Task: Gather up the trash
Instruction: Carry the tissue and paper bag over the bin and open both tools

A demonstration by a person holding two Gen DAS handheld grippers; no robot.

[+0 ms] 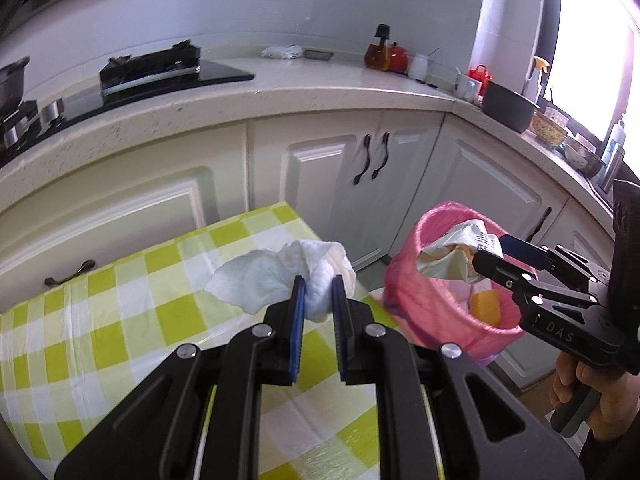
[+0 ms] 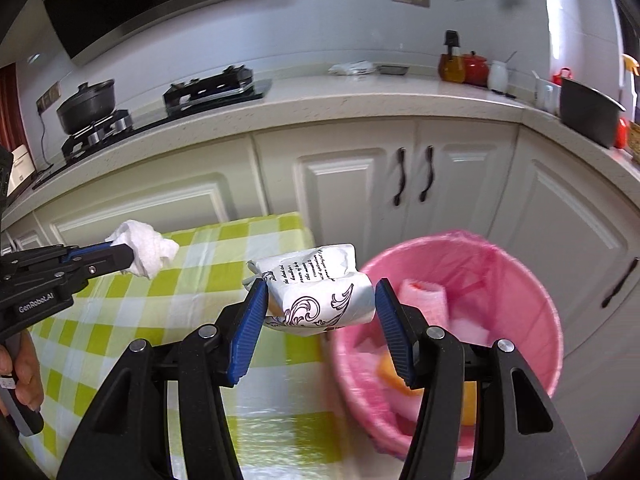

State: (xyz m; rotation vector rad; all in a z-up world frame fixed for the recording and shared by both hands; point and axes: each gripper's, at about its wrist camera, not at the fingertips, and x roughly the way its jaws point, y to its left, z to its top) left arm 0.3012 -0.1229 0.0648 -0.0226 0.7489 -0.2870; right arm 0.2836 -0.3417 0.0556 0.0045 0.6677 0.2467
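Note:
My left gripper is shut on a crumpled white paper towel, held above the green-checked table; the same towel and left gripper show at the left of the right wrist view. My right gripper is shut on a crumpled white wrapper with black print, at the table's right edge beside the pink-lined trash bin. In the left wrist view the right gripper holds the wrapper over the bin's mouth. Pink and orange trash lies inside the bin.
White cabinets stand behind the table and bin. The counter carries a stove, a pot, bottles, jars and a dark pan. A hand grips the right tool's handle; another hand grips the left one.

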